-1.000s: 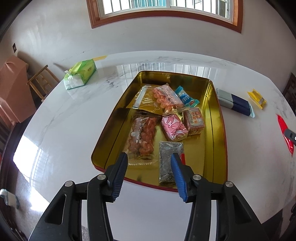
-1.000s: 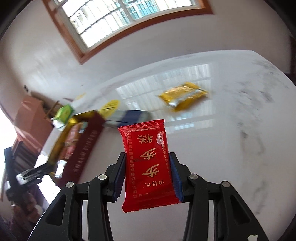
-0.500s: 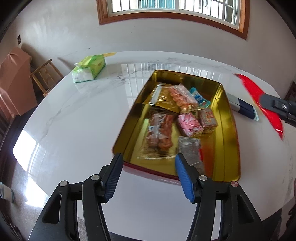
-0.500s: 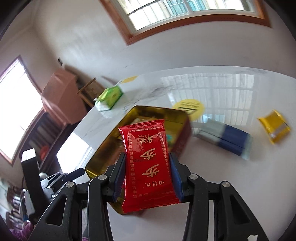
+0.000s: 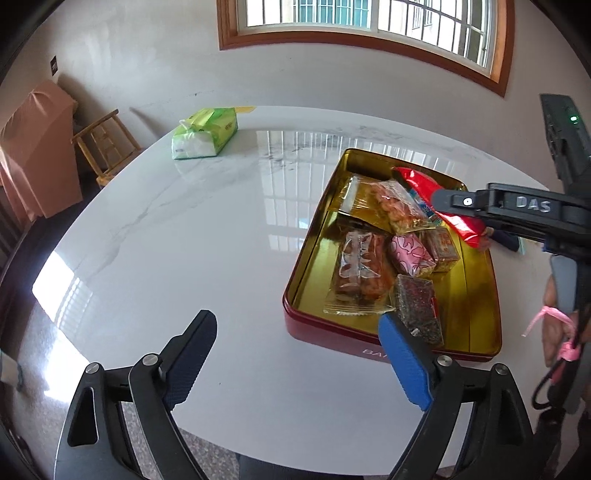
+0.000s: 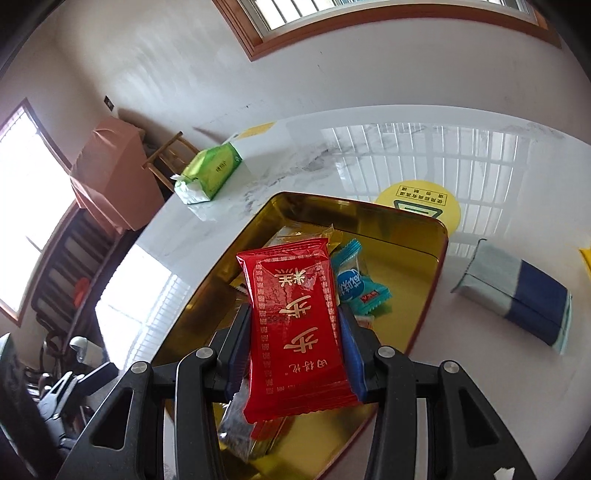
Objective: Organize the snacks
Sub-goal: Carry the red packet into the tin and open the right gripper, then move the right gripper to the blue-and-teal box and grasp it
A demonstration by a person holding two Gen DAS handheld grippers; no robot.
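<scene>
In the left wrist view, the red packet (image 5: pixel 439 201) is seen edge-on above the far right part of the gold tray (image 5: pixel 312 266), its long axis running from upper left to lower right. It is pinched by the right gripper (image 5: pixel 458 206), which reaches in from the right edge; part of a hand (image 5: pixel 557 325) is seen below it. Wrapped snacks are gathered in the tray: an orange pastry pack (image 5: pixel 360 269), a pink packet (image 5: pixel 410 254) and a dark packet (image 5: pixel 419 310) nearest the camera. The tray rests on a white marble table (image 5: pixel 207 229), with a green tissue pack (image 5: pixel 203 133) well apart at the far left. A window (image 5: pixel 365 18) is set in the wall behind, and a wooden chair (image 5: pixel 101 142) stands beside the table. The left gripper (image 5: pixel 295 354) is held over bare table just beside the tray's near left corner; its jaws have just been opening and are spread wide, with nothing between them.

In the right wrist view, the red packet (image 6: pixel 295 328) is held upright between the 2 pads of the right gripper (image 6: pixel 291 343), its long axis along the fingers and its printed face toward the camera, text inverted. It hangs above the gold tray (image 6: pixel 424 266), over a light blue candy (image 6: pixel 354 284). A blue and grey pack (image 6: pixel 517 295) lies on the table (image 6: pixel 480 369) to the right, and a yellow round sticker (image 6: pixel 421 201) shows behind the tray.
</scene>
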